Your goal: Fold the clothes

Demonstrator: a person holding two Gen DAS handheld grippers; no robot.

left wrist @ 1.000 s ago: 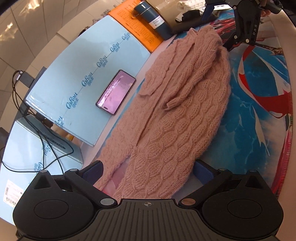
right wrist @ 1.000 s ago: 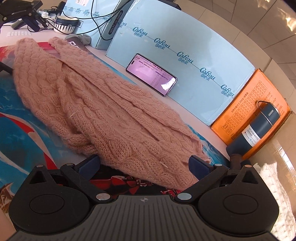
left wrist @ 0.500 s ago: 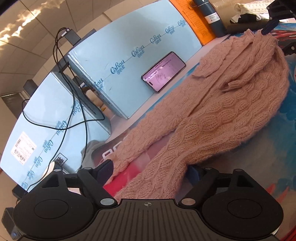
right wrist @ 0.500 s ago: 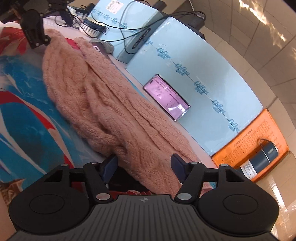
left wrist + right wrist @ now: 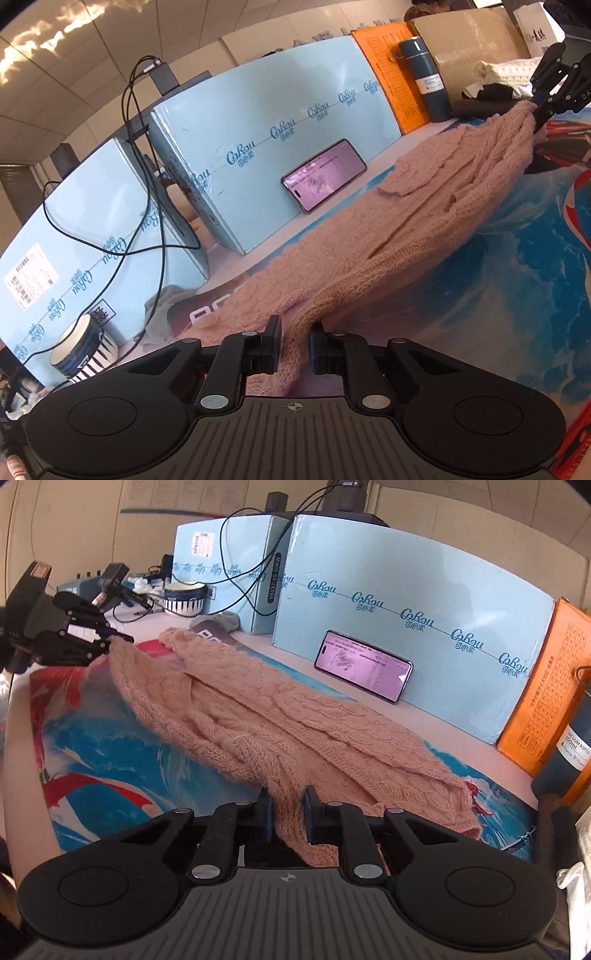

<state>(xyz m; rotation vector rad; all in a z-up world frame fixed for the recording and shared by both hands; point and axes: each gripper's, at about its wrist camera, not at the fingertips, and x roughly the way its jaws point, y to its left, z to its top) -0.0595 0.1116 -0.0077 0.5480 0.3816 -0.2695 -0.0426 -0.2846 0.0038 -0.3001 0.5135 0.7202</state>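
Left wrist view: the left claw [image 5: 294, 345] pinches one end of the pink cable-knit sweater [image 5: 424, 206], stretched across the printed worktop mat [image 5: 517, 266]. Right wrist view: the right claw [image 5: 287, 814] pinches the sweater's opposite end, near the phone [image 5: 364, 665].

I see open mat [image 5: 517, 266] on the near side of the sweater [image 5: 258, 716]; behind it the boxes [image 5: 406, 627] wall off the far edge, with a phone [image 5: 364, 666] leaning there; a bottle [image 5: 424, 77] and a mug [image 5: 184, 598] crowd the ends.
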